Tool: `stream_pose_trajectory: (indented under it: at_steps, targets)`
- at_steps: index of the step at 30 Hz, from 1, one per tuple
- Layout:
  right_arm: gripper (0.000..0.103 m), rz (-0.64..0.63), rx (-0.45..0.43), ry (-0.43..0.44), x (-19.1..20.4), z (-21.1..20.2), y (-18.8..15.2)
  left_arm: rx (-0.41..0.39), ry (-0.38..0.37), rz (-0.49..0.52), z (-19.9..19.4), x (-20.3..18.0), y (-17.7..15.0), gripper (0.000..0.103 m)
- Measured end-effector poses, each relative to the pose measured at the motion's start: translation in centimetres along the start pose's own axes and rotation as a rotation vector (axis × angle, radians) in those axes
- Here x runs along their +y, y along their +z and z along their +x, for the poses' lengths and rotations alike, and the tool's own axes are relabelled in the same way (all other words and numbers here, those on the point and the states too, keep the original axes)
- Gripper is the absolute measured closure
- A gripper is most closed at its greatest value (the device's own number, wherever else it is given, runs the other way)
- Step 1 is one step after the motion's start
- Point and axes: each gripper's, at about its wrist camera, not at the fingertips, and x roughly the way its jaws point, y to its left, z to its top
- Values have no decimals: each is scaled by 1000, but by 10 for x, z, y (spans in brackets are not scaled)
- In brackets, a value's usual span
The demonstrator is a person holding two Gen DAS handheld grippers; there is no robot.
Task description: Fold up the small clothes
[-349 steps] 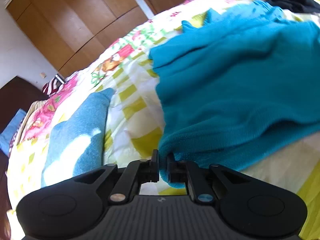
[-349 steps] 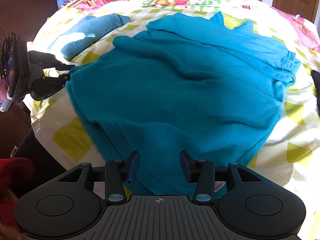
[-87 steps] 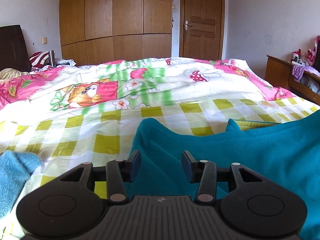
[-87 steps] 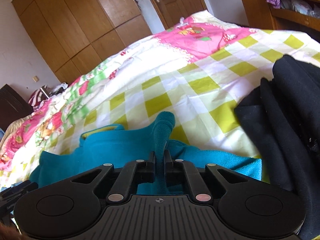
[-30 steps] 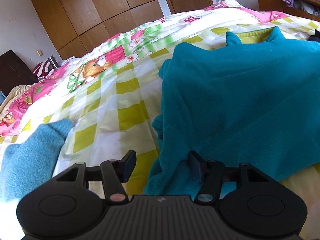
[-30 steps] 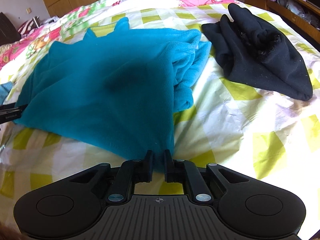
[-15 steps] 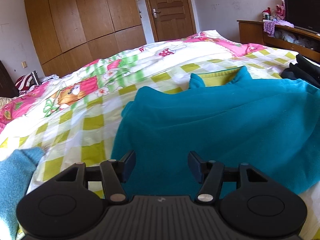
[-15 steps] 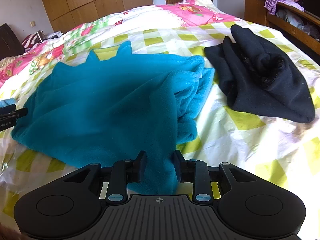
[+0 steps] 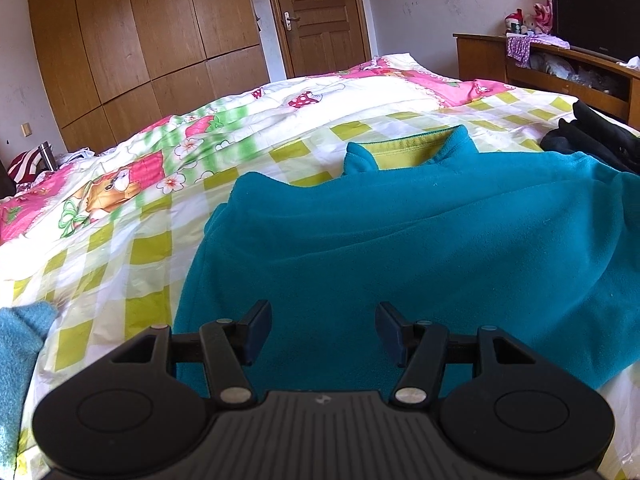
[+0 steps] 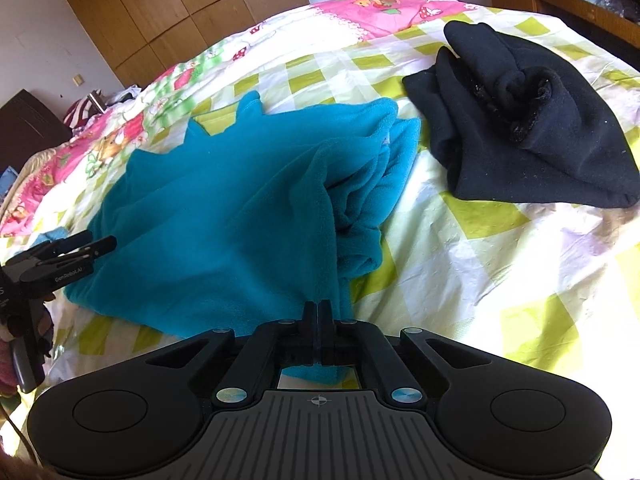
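Observation:
A teal fleece garment [image 9: 420, 232] lies partly folded on the checked bedspread [image 9: 132, 248]; its collar with yellow lining points to the far side. My left gripper [image 9: 322, 330] is open just above the garment's near left part, holding nothing. In the right wrist view the garment [image 10: 224, 220] is bunched in layers on its right side. My right gripper [image 10: 318, 310] is shut on the garment's near edge. The left gripper [image 10: 86, 250] shows at the left, at the garment's left edge.
A black garment [image 10: 532, 128] lies in a heap to the right of the teal one. A light blue cloth [image 9: 16, 344] lies at the near left. Wooden wardrobes [image 9: 140, 36] and a door [image 9: 320, 16] stand beyond the bed; a wooden shelf unit [image 9: 560, 68] is at the right.
My right gripper has closed on the teal garment's near edge after opening half a second ago. My left gripper stays open and has shifted slightly over the garment.

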Motion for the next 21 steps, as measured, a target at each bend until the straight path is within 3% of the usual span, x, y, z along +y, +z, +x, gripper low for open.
stream_pose_trajectory:
  at_steps: [1, 2, 3, 5, 7, 11, 12, 13, 16, 19, 21]
  targets:
    - [103, 2, -12, -7, -1, 0, 0, 0, -4, -4, -1, 0, 0, 32]
    - [93, -1, -29, -21, 0, 1, 1, -2, -7, -8, -1, -1, 0, 32]
    - [92, -8, -36, -29, 1, 4, 2, -5, -8, -8, -2, -1, 1, 32]
    - [81, -15, -16, -7, 1, 12, 3, -2, -9, -5, -2, -2, 1, 32]
    - [78, -25, 12, 8, 2, 26, 3, 3, -8, -3, -1, -3, 1, 32]
    - [80, -27, 13, -1, 1, 36, 1, 16, -15, -6, 0, -2, 1, 32]
    - [83, -23, 15, 4, 1, 35, 1, 16, -13, -3, -1, -3, 1, 32]
    - [93, -19, 21, 15, 2, 31, 1, 19, -12, -1, -2, -4, 1, 32]
    - [98, -16, 19, 65, 8, 4, 0, 21, -11, 3, -10, -5, -2, 32]
    - [98, -96, 21, 52, 19, -19, -4, 99, 5, 17, 1, -9, -15, 32]
    - [98, -74, 74, 11, 8, -9, -8, 192, -4, 11, 15, -10, -26, 32]
